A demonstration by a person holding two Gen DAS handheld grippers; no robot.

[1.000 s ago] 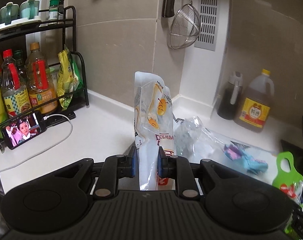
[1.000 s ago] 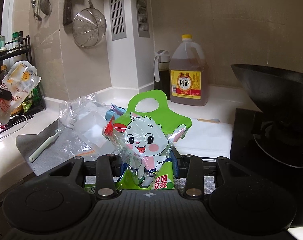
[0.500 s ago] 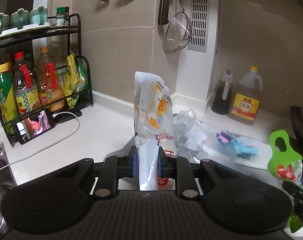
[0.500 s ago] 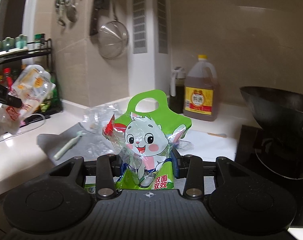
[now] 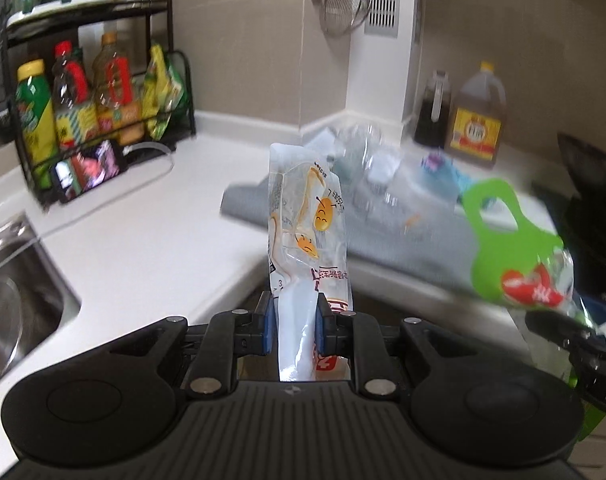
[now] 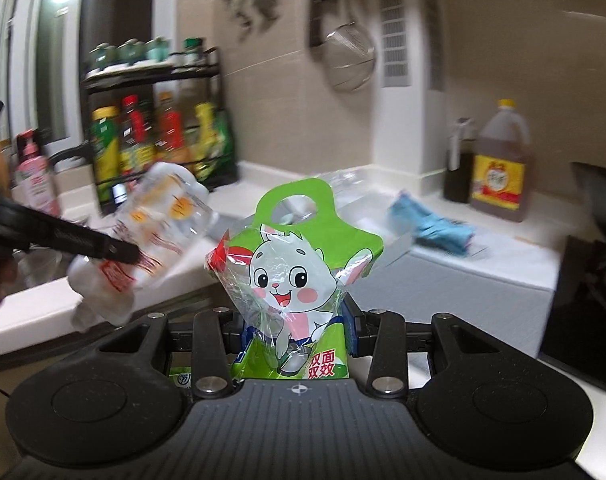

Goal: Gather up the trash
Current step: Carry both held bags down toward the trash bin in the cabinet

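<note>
We hold the left gripper [image 5: 291,330] clamped on a tall, clear-and-white plastic pouch printed with yellow smiling bean figures [image 5: 309,240]; its blue pads press on the pouch's lower part from both sides, and the pouch stands upright between them, rising toward twelve o'clock in the left wrist view. In the right wrist view that same pouch [image 6: 151,236] shows at nine o'clock, tilted and blurred, with a black finger [image 6: 83,240] of the left gripper lying across it.

We hold the right gripper [image 6: 299,330] closed on a crinkled green plastic bag with a cut-out handle and a white cartoon rabbit [image 6: 299,272]; the blue pads pinch its lower sides, and the handle points up toward twelve o'clock. From the left wrist view the green bag [image 5: 511,248] hangs at three o'clock, above the dark tip of the right gripper.

Both bags are off the white kitchen counter [image 5: 151,248]. On the counter lies a grey mat [image 5: 399,244], at one o'clock in the left wrist view, with crumpled clear plastic wrap [image 5: 367,160] and a blue crumpled item [image 6: 435,226] on it. Past the mat, against the wall, stand a large amber jug with a yellow cap [image 6: 501,164] and a dark slim bottle [image 6: 459,168] just beside it. At ten o'clock a black wire rack [image 5: 99,92] holds bottles and packets, and a steel sink [image 5: 11,292] sits at nine o'clock. A wire strainer [image 6: 351,60] hangs on the tiled wall.
</note>
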